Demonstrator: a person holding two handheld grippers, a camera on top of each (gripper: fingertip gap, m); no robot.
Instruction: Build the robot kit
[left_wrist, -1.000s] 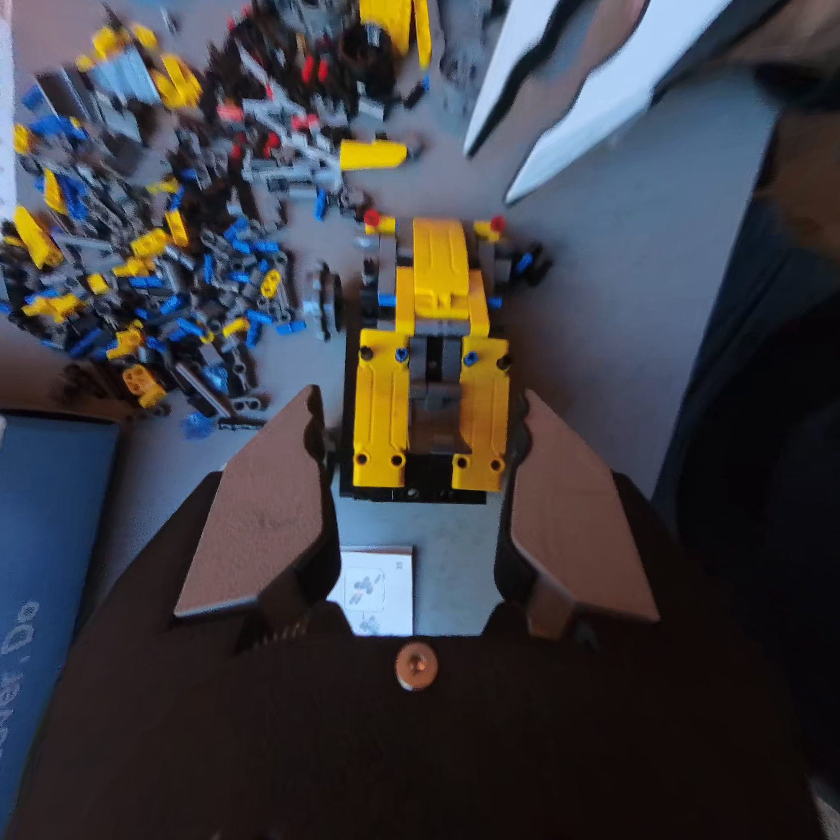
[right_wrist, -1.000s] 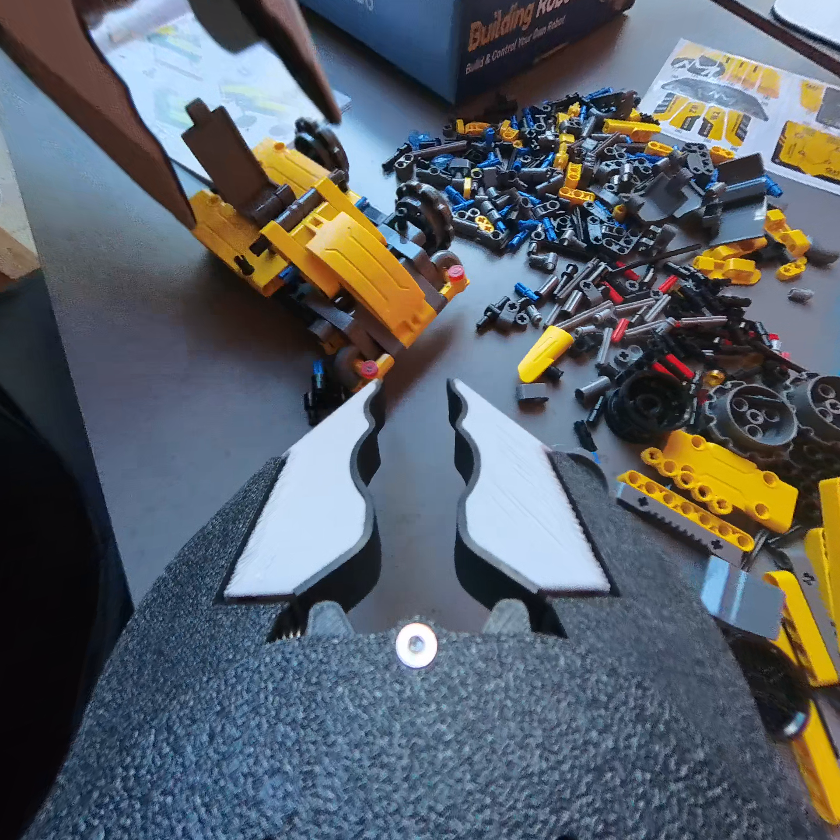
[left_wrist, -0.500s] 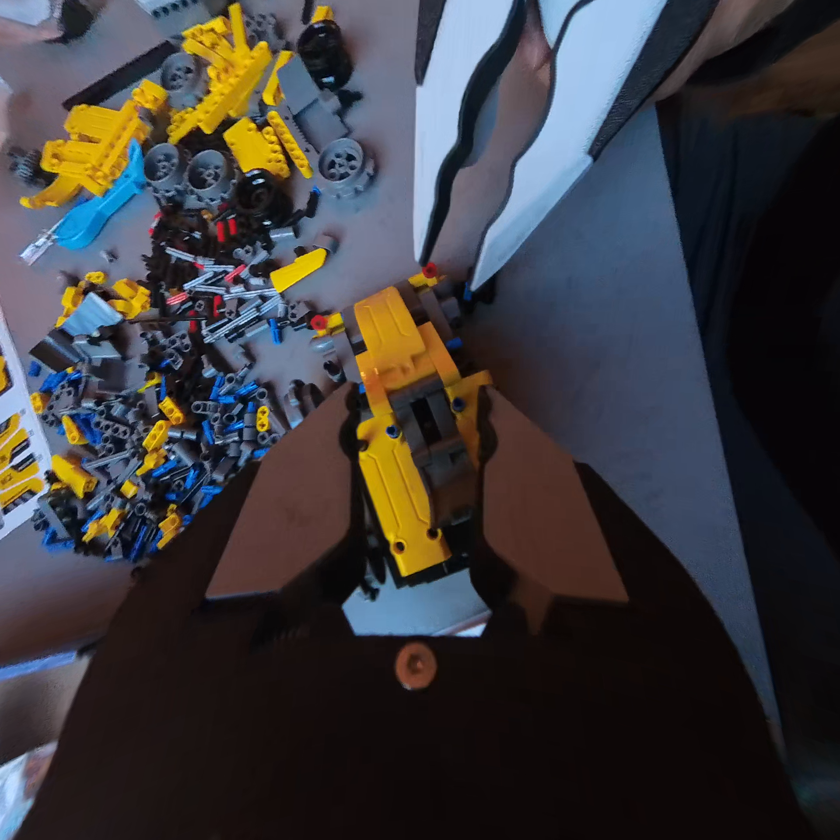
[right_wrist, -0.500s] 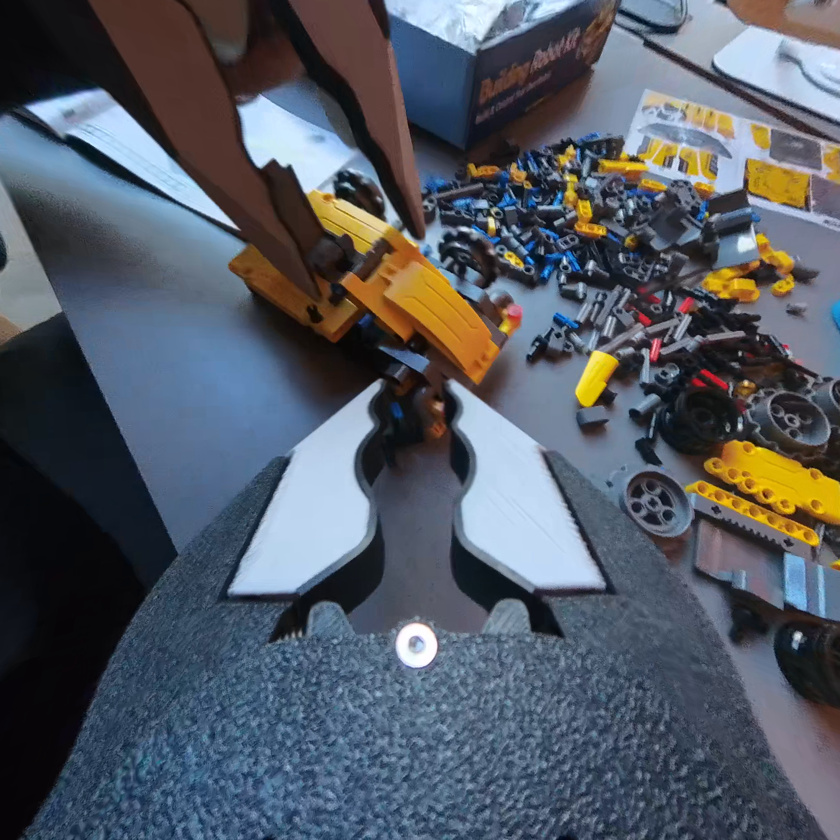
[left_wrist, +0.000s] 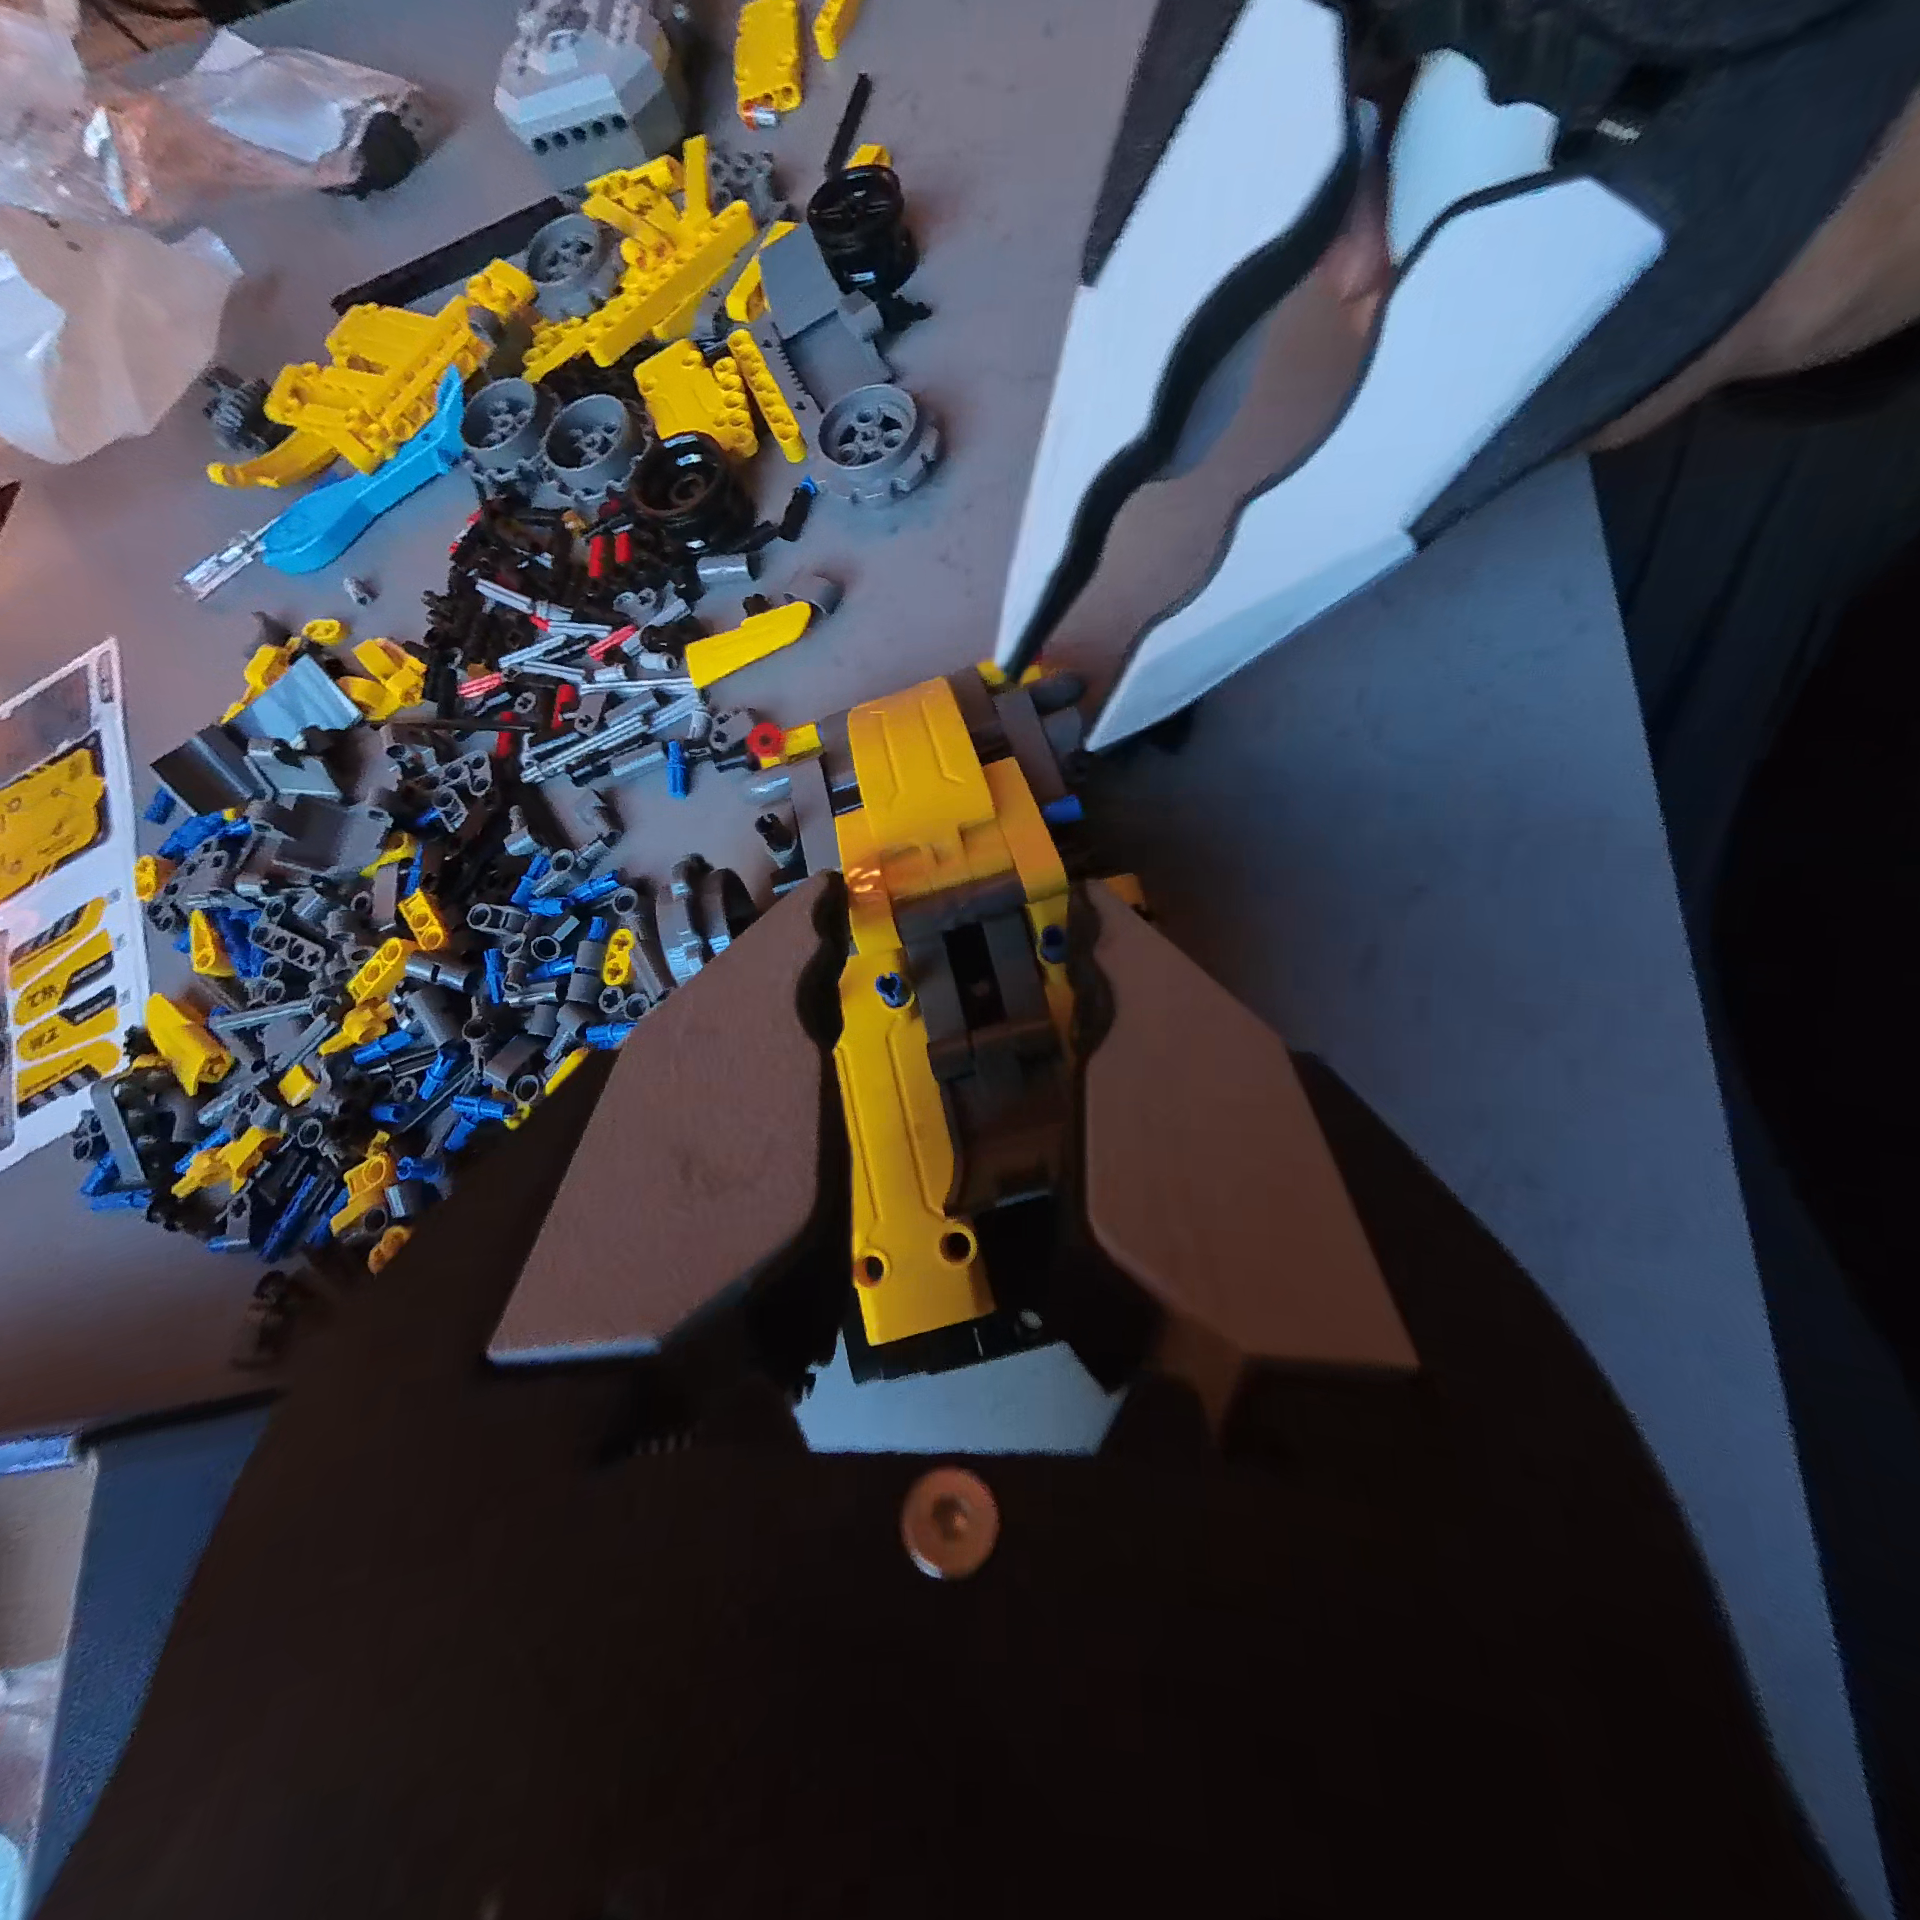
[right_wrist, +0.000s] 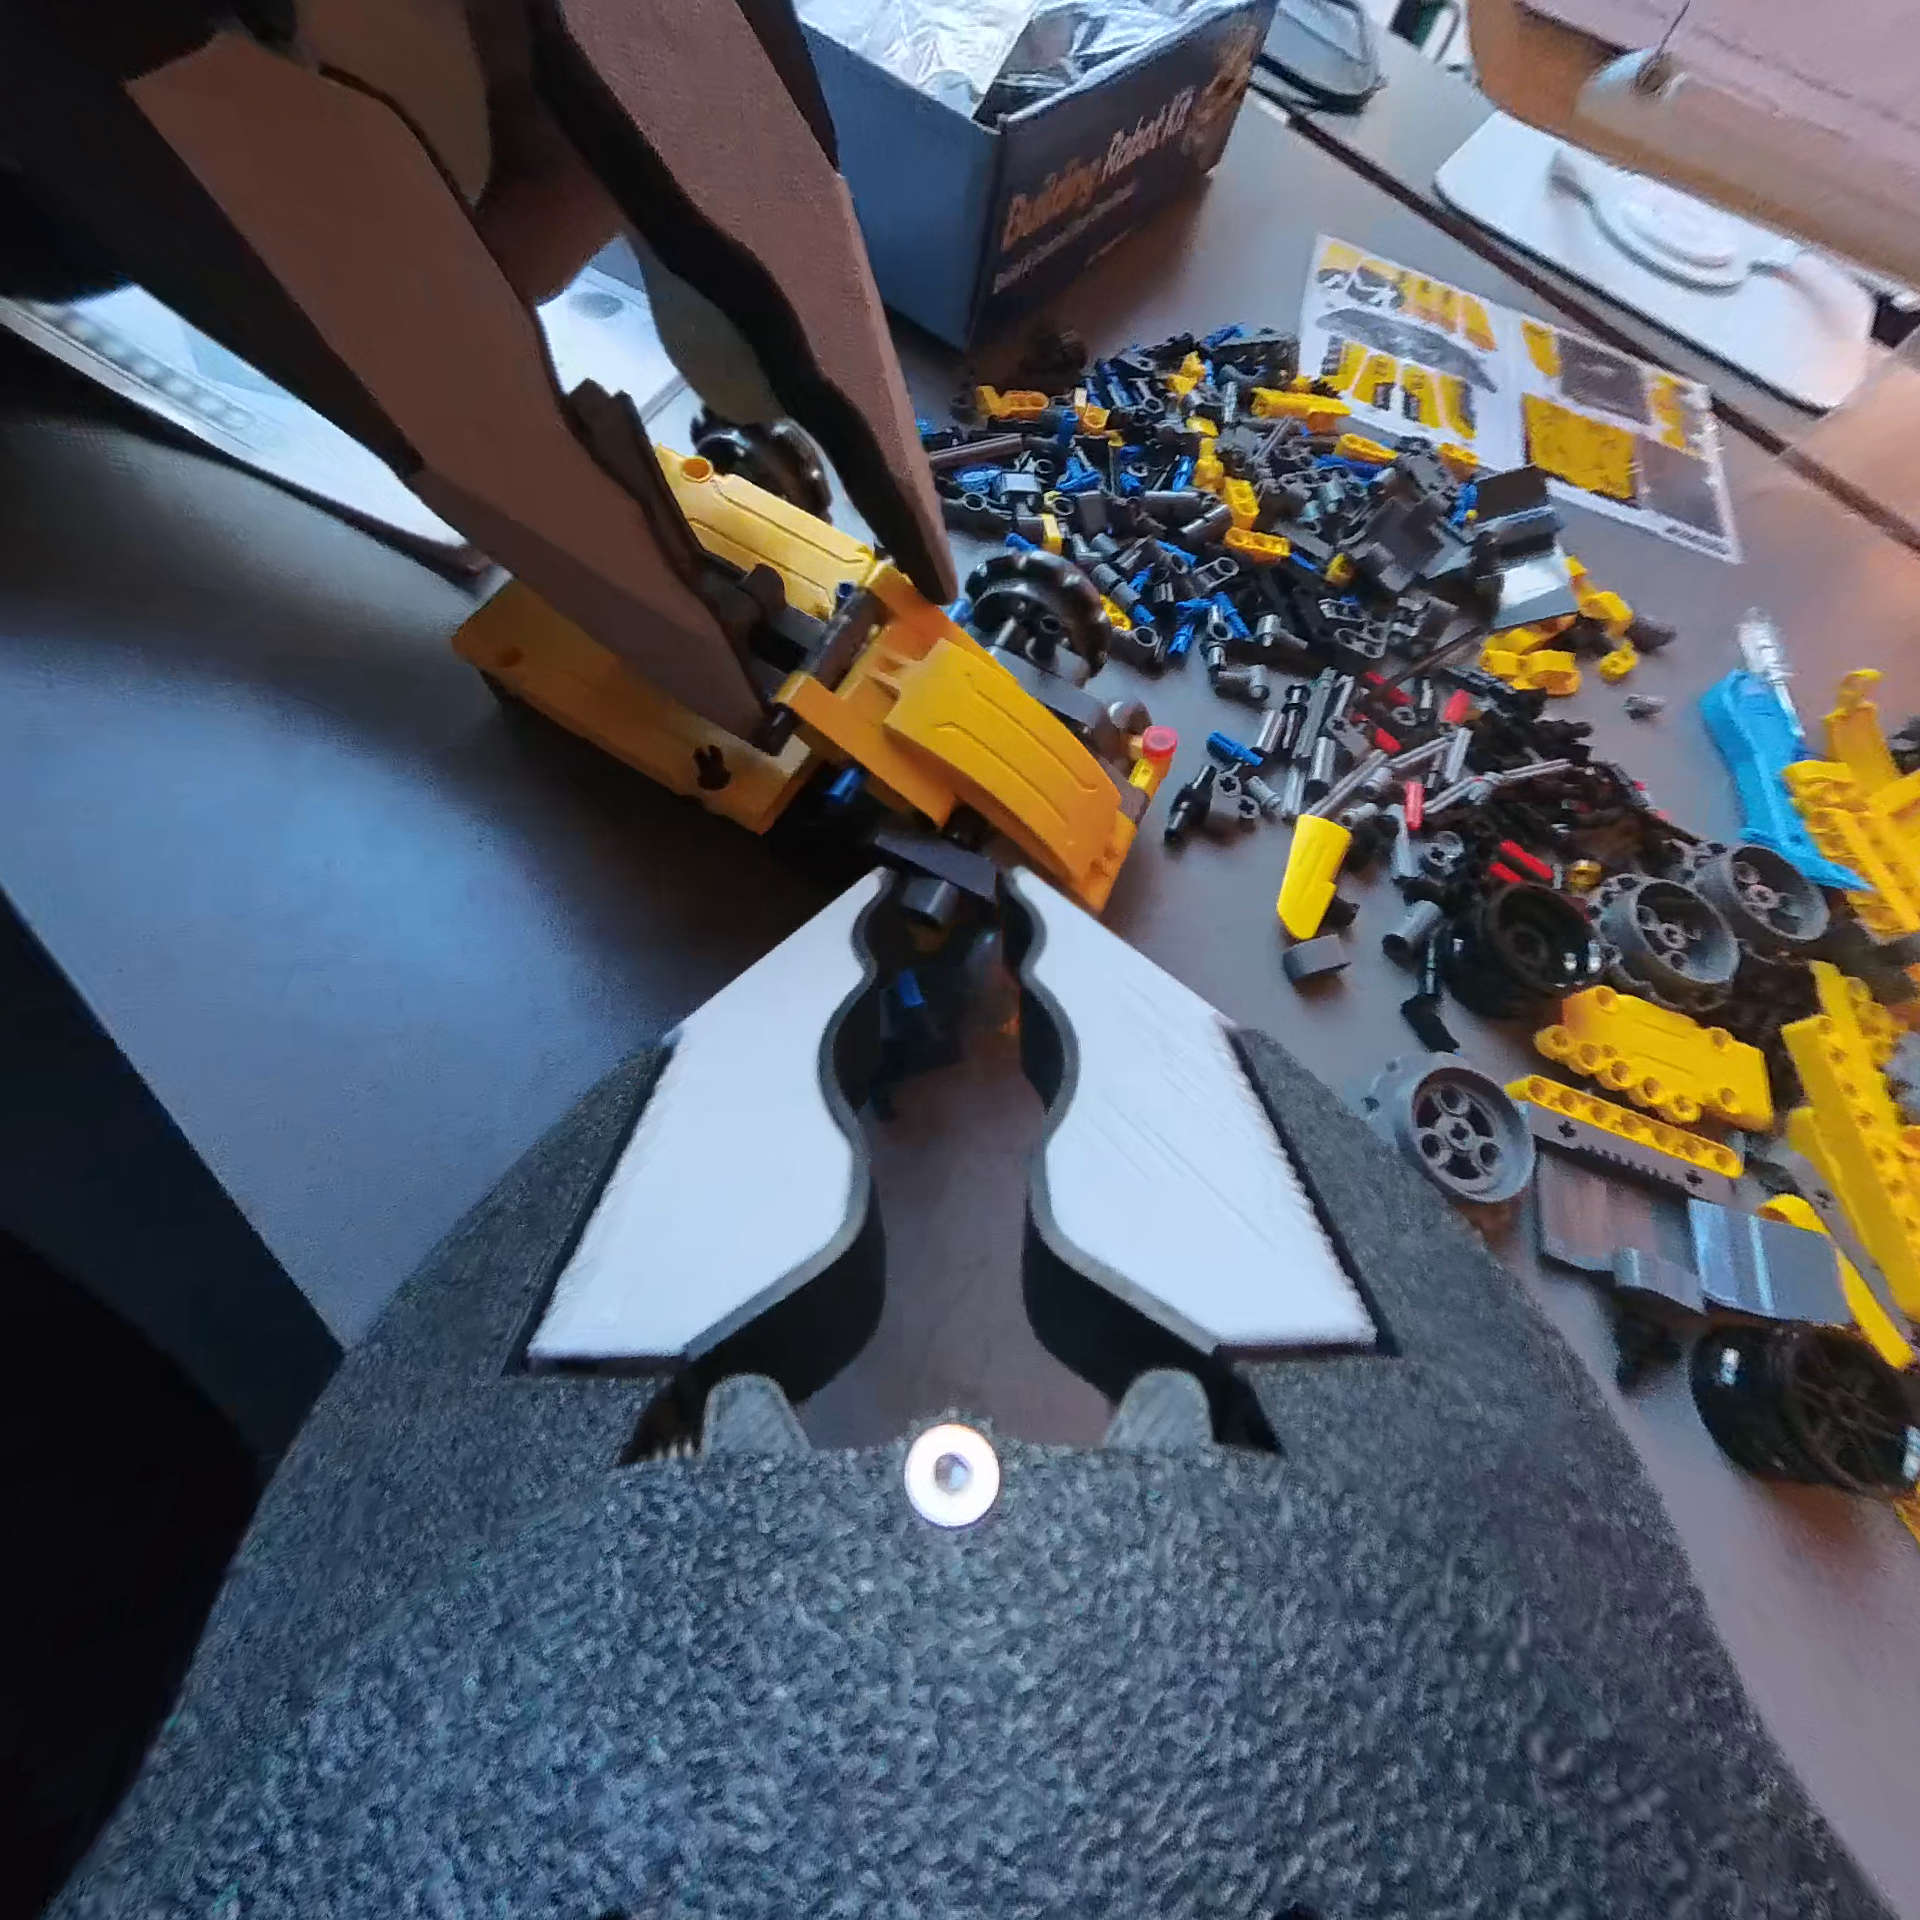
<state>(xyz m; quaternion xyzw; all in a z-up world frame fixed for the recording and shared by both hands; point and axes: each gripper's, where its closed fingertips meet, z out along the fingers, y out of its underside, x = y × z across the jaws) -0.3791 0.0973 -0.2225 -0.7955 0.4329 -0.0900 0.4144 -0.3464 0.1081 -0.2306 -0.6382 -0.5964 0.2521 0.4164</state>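
A yellow and dark grey brick-built vehicle (left_wrist: 914, 769) stands on the grey table near its edge. My left gripper (left_wrist: 961, 904), with brown fingers, is shut on the vehicle's body from behind, one finger on each side. My right gripper (right_wrist: 945, 883), with white fingers, is closed on the dark parts at the vehicle's front corner (right_wrist: 935, 904). In the right wrist view the vehicle (right_wrist: 997, 727) lies just ahead, with the left gripper (right_wrist: 852, 660) clamped over it. The right gripper (left_wrist: 1060, 707) shows at the vehicle's nose in the left wrist view.
A pile of small loose pieces (left_wrist: 468, 935) lies beside the vehicle, with grey wheels (left_wrist: 873, 436), yellow beams and a blue tool (right_wrist: 1756, 748) beyond. A blue box (right_wrist: 1039, 156) and a sticker sheet (right_wrist: 1507, 416) sit farther back. The table edge (left_wrist: 1683, 1039) runs close by. Some 4 centimetres of space lies between my two pairs of fingers.
My left gripper came down and shut on the vehicle's body. My right gripper moved in to the vehicle's front corner and its fingers narrowed on it.
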